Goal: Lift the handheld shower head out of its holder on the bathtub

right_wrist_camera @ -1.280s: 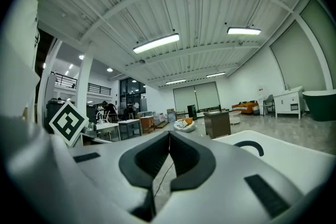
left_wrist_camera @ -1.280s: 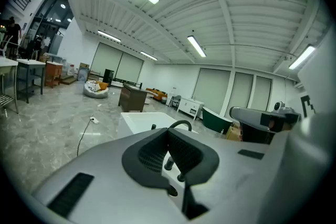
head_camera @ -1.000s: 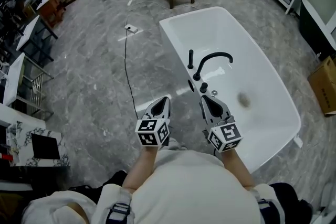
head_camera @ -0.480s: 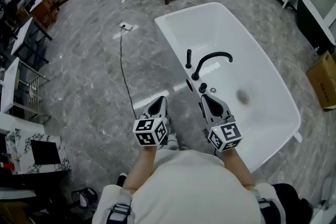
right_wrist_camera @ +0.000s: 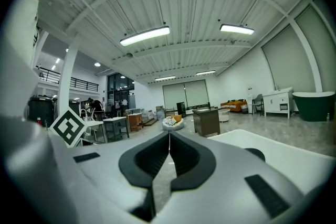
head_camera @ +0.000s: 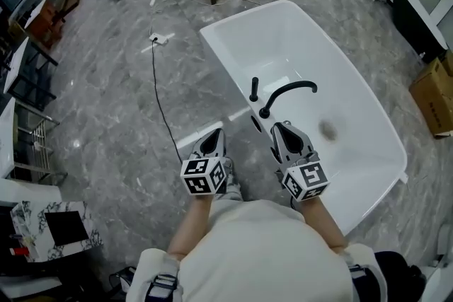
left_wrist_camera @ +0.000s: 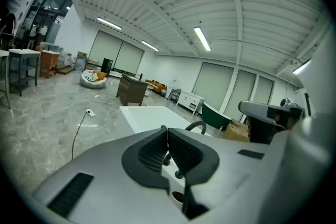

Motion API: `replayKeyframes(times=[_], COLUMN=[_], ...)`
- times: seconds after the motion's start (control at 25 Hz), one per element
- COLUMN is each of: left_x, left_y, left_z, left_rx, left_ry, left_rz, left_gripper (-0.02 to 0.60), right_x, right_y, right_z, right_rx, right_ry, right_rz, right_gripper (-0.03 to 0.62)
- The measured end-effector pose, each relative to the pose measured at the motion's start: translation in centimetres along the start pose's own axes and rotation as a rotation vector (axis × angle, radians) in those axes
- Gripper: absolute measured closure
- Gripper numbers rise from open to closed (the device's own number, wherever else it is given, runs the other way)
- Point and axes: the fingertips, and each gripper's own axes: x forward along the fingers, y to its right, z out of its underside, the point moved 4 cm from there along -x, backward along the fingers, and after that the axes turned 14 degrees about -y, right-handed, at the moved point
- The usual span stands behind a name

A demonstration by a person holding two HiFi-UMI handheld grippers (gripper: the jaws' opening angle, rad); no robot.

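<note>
Left tool [head_camera: 216, 134] | right tool [head_camera: 279, 127] | both pressed together, empty | nearer shower head [head_camera: 254, 88] than before

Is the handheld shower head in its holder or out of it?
In its holder: the shower head stands upright on the bathtub rim beside the faucet.

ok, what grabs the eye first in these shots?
The big white bathtub fills the middle-right of the head view, on a grey floor, with a black curved faucet and the upright shower head on its near-left rim. Just below, the left claw and right claw are both shut and empty, close by that rim.
</note>
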Motion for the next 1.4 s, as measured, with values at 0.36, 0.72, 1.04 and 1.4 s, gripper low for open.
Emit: replayKeyframes(times=[0.36,0.72,1.04,1.4], left_x=[6.4,12.4,17.1,22.9], left_y=[-2.9,-5.0,-7.0,-6.7], left_z=[-4.8,-7.7,-7.9,-6.3], left_rx=[0.085,0.185,0.264,0.379], left_ry=[-0.067,-0.147,-0.223,-0.328], left_rz=[0.114,0.227,0.322,0.464], left_gripper=[0.560,0.560,0.560,0.560], right_x=[5.9,10.4,13.3,14.3], right_y=[2.4,4.7,5.8,7.6], right_z=[-3.4,-5.0,-4.6,-3.6], right_rx=[0.011,0.055,0.106,0.172], right_ry=[0.017,0.028,0.027,0.000], right_rz=[0.099,0.210,0.308,0.410], right_gripper=[0.574,0.574,0.574,0.574])
